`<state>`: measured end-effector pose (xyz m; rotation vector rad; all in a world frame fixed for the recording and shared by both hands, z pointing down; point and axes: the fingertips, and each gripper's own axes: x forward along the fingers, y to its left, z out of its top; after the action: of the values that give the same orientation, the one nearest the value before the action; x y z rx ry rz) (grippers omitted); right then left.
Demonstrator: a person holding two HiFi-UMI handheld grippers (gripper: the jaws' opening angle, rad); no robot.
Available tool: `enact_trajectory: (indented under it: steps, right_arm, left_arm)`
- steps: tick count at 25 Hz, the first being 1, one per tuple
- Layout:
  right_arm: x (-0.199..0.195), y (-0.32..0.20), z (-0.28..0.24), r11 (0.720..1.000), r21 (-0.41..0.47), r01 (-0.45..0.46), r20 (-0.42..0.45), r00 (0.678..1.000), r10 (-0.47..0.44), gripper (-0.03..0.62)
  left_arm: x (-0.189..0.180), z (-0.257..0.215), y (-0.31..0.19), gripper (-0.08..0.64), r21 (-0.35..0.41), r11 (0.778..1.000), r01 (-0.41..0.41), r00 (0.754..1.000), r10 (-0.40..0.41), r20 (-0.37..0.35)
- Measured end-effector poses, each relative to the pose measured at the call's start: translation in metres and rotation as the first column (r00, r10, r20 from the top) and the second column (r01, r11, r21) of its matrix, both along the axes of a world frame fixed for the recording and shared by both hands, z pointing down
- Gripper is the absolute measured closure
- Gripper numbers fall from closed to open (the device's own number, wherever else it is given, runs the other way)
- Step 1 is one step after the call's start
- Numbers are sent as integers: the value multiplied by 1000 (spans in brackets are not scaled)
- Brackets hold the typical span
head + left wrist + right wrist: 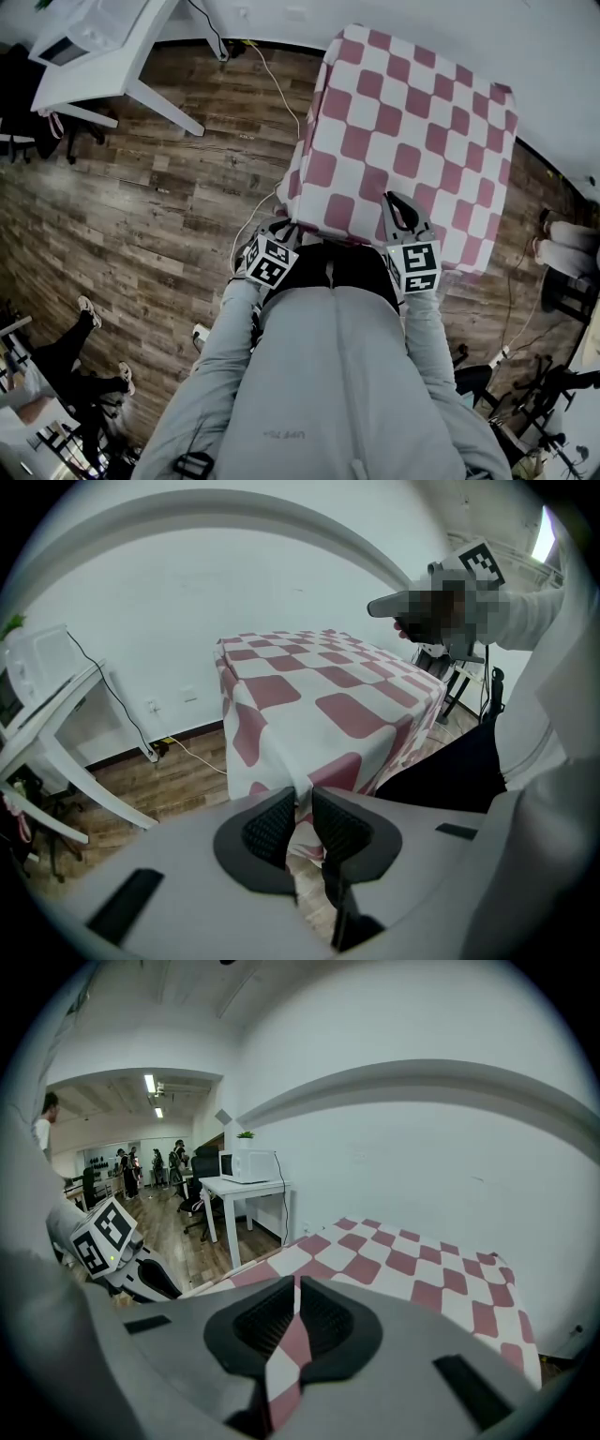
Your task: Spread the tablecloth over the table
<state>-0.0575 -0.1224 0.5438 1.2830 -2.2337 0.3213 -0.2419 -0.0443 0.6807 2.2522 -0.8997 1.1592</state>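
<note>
At the upper left of the head view, a white desk (103, 42) is cut off by the frame's edge. Below it runs a brown wooden plank floor (141, 206). Right of centre, the pink-and-white checked tablecloth (412, 131) lies over the table top and hangs down its sides, so the table itself is completely hidden. The cloth's near edge disappears behind a black garment (328, 267) at mid-frame, and how far down it hangs there cannot be seen.

The left gripper (284, 228) is at the cloth's lower left corner. It is mostly covered by its own marker cube (272, 262), so its jaws cannot be made out from above. The right gripper (397, 204) lies on the cloth's near edge, right of centre, with its tips pointing up the frame. Grey sleeves (225, 375) fill the lower middle.

In the left gripper view, the two black pads stand a little apart. The hanging corner fold of the cloth sits in the gap and trails below them, and the pads do not visibly press on it. Behind them the draped cloth fills the centre, its far side out of sight.

In the right gripper view, the pads are closed on a narrow pinched strip of the cloth, which runs out below them. At the left a white microwave (246, 1164) stands on the desk. The checked top stretches away to the right, where the dark lens rim cuts it off.
</note>
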Motion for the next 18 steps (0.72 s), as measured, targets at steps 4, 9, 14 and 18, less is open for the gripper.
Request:
enact_trajectory:
  steps: [4,9,14,18]
  right_arm:
    - [-2,0,-1,1000,6,6,11,1000,-6,568]
    - [-7,-1,-1,1000,10,22,11,1000,-22,568]
    - [-13,-2,-2,999,12,29,17,999,-30,568]
    - [-13,3,-2,1000,7,30,12,999,-30,568]
  left_arm:
    - [-8,-4,1,514,10,1000,16,1000,-16,17]
    - [-36,-10,-1,522,26,996,86,996,-87,22]
    - [-80,-8,-8,525,37,979,202,976,-205,70]
    - [-116,4,-14,525,42,960,278,950,-281,133]
